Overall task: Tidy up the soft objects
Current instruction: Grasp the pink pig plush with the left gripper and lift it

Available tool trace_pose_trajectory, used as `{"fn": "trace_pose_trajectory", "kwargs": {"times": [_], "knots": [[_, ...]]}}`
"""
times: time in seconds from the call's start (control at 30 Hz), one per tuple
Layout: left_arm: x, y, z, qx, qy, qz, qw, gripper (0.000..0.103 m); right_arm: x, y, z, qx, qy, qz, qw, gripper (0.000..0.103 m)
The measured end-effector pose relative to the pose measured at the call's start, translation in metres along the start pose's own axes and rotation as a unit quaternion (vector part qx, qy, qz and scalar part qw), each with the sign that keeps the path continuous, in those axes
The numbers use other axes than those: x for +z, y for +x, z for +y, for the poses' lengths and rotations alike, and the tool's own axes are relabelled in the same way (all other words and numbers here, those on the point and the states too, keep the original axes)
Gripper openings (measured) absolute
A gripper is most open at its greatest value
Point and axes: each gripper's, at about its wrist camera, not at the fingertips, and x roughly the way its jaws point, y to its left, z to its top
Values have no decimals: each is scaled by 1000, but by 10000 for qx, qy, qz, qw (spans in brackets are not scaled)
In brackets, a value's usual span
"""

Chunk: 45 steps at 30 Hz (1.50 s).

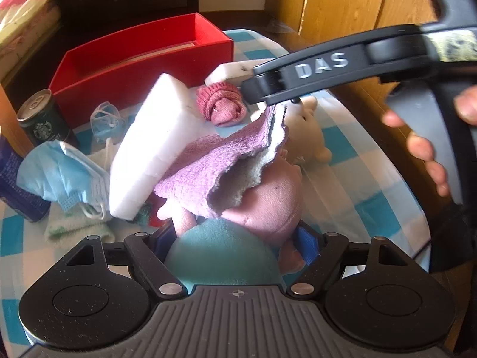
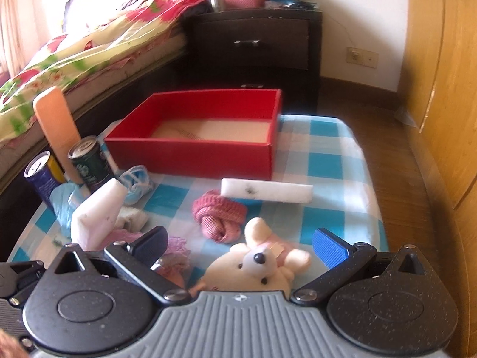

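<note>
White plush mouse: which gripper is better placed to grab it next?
Right. The right gripper straddles the white plush mouse, jaws open; the left gripper has the pink plush between its fingers.

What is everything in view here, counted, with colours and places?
box: 1, red, far end of table
foam blocks: 2, white; one flat before the box, one propped at left
knit roll: 1, pink, mid-table
white plush: 1, near edge
pink-teal plush: 1, under the cloth
cloth: 1, purple, draped on that plush
masks: 2, blue, left side
towel: 1, white-green, under a mask
cans: 2, dark, left edge
tube: 1, orange, behind the cans
tablecloth: 1, blue-white check
left gripper: around the pink-teal plush, grip unclear
right gripper: open, over the white plush
hand: on the right gripper's handle
</note>
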Motion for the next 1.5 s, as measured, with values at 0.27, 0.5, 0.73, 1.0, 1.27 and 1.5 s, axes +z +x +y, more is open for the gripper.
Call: {"fn": "trace_pose_trajectory", "kwargs": {"times": [0.27,0.5,0.73,1.0,1.27,1.5], "knots": [[-28,-25,14,-850,-326,36,9958,74,-4,12,17,165,-283,317,9990,85],[-19,-53,28,-1478,-695,-487,9854,54,-3,18,26,155,-487,403,9979,85],[-28,-37,7,-769,150,52,9969,76,-4,19,19,-6,-464,425,9980,85],[-23,10,-8,-732,465,1016,9910,88,-5,14,18,75,-421,392,9983,85],[-34,38,-38,-293,609,1343,9886,78,-4,5,14,181,-450,286,9984,84],[-21,-4,-19,-123,249,829,9962,62,-6,9,18,326,-564,500,9966,85]]}}
